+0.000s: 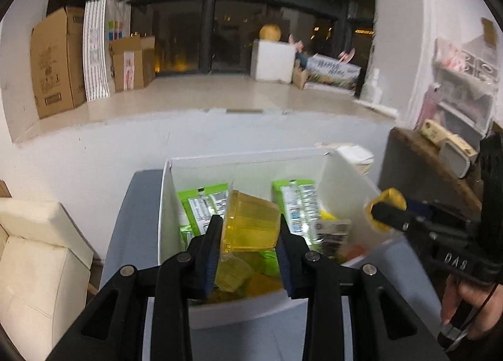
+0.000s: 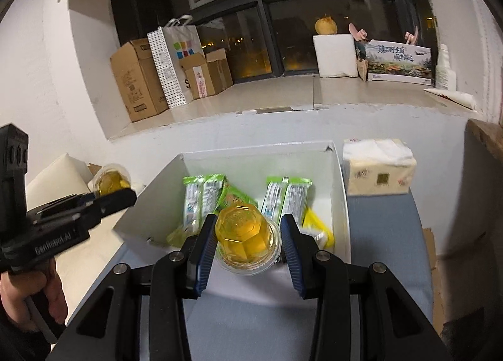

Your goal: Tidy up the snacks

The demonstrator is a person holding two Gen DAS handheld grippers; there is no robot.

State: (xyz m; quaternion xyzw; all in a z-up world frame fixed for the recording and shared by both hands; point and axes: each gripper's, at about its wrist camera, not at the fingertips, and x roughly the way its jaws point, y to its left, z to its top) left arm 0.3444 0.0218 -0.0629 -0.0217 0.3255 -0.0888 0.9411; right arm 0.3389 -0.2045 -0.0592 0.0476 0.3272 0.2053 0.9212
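A white box on a grey table holds several green snack packets and yellow packets. My left gripper is shut on a yellow jelly cup, tilted on its side above the box; it also shows in the right wrist view. My right gripper is shut on a second yellow jelly cup, bottom up, above the box's near edge; this cup shows at the right of the left wrist view.
A tissue pack sits on the table right of the box. A white cushion lies at the left. A wooden shelf with small items stands at the right. Cardboard boxes line the window ledge behind.
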